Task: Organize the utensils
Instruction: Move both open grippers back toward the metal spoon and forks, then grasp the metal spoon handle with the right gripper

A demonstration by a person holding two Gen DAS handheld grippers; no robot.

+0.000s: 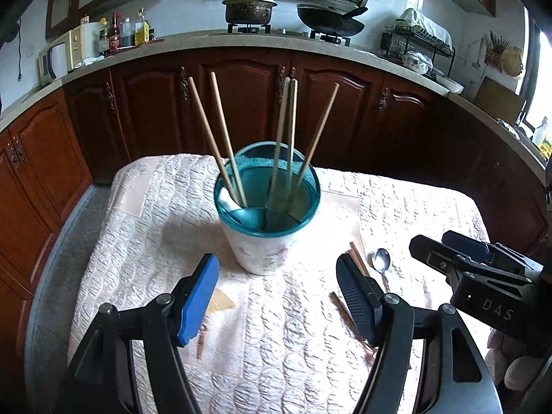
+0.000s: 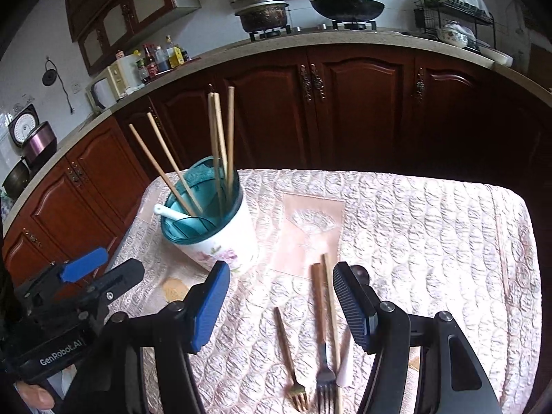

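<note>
Two hand-held grippers hover over a quilt-covered tabletop (image 2: 431, 241) in a home kitchen, midway through sorting utensils. The left gripper (image 1: 276, 296), jaws apart and empty, faces a floral utensil holder (image 1: 264, 207) with a teal rim, where five chopsticks (image 1: 220, 138) already stand leaning against the rim and a white ceramic spoon (image 2: 169, 212) rests inside. The right gripper (image 2: 281, 298), jaws likewise apart with nothing between them, hangs above the loose pieces lying flat on the quilt near the holder: a brown-handled fork (image 2: 321, 331), a gold-tined fork (image 2: 289, 352), a single chopstick (image 2: 331, 314) and a pale-handled piece beside them. A metal spoon (image 1: 381, 264) lies near the holder's base. The spread jaws suggest the right gripper is lining up a pick from the pile.
</note>
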